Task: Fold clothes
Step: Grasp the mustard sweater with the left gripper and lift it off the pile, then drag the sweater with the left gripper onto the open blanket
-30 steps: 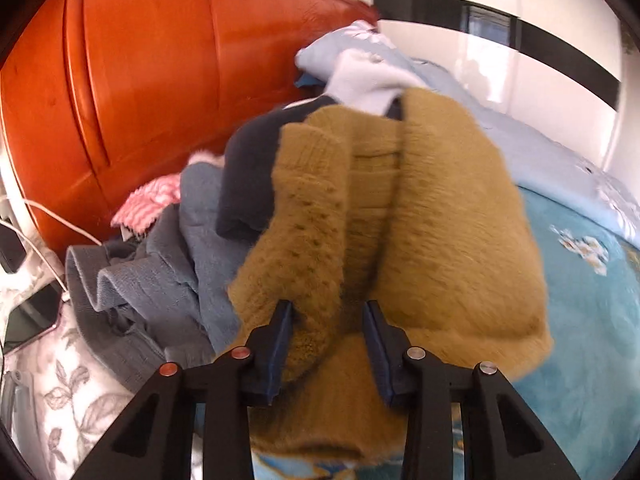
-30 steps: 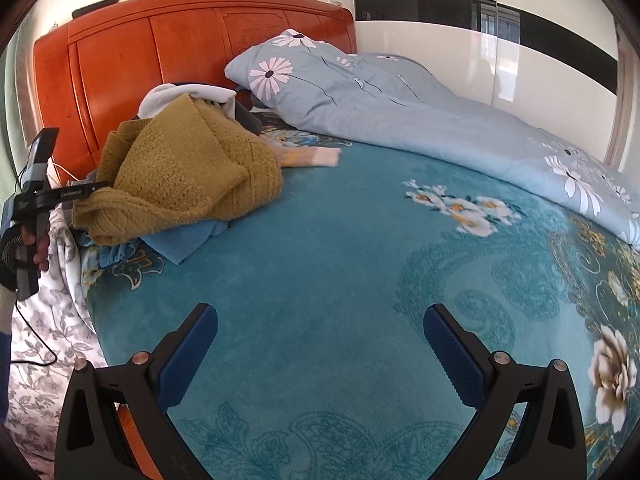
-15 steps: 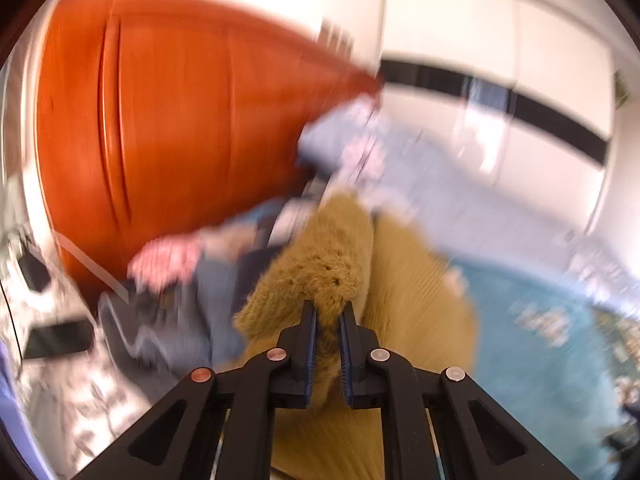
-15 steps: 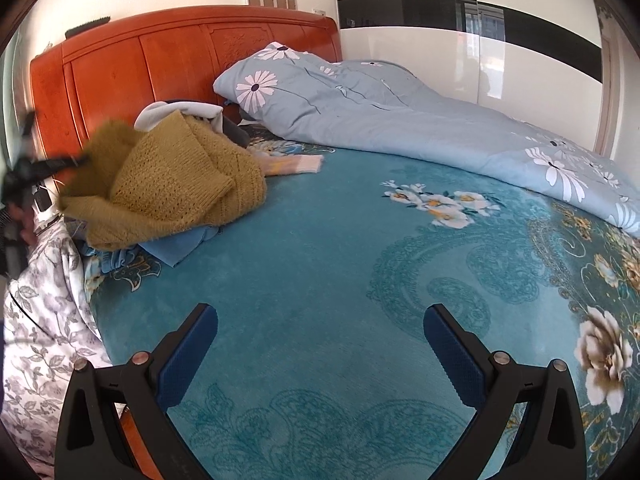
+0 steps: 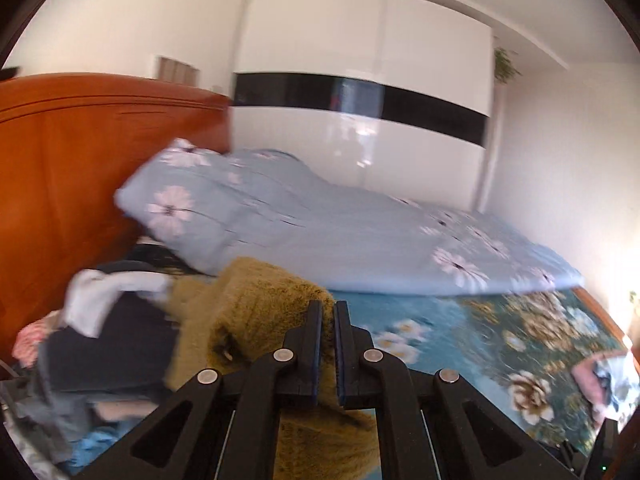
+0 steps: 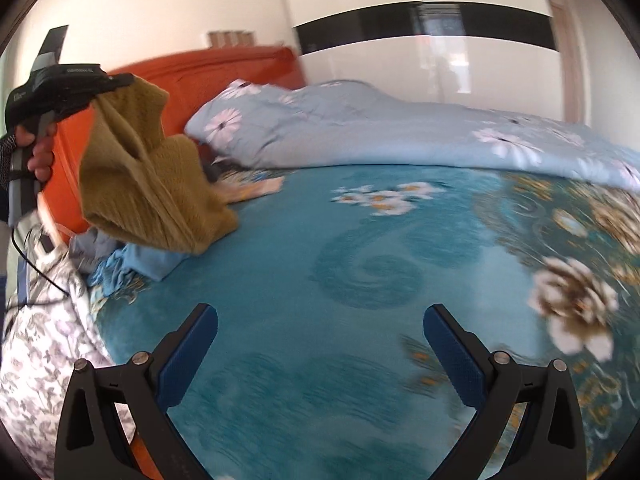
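Observation:
My left gripper (image 5: 327, 312) is shut on a mustard knitted sweater (image 5: 260, 312), which hangs from its jaws. In the right wrist view the left gripper (image 6: 120, 80) holds the sweater (image 6: 148, 184) lifted at the far left, its lower end still draped on the clothes pile (image 6: 120, 260). My right gripper (image 6: 320, 344) is open and empty above the teal flowered bedspread (image 6: 320, 280). The pile (image 5: 108, 340) of dark, grey and white garments lies by the headboard.
An orange wooden headboard (image 5: 60, 168) stands at the left. A light blue flowered duvet (image 5: 320, 236) lies along the bed's far side. A white wardrobe (image 5: 360, 80) with a black band stands behind. A grey flowered sheet (image 6: 36, 340) hangs at the bed's left edge.
My left gripper closed on the mustard sweater and lifted it up off the pile, swinging right. The right gripper stayed open and tilted slightly.

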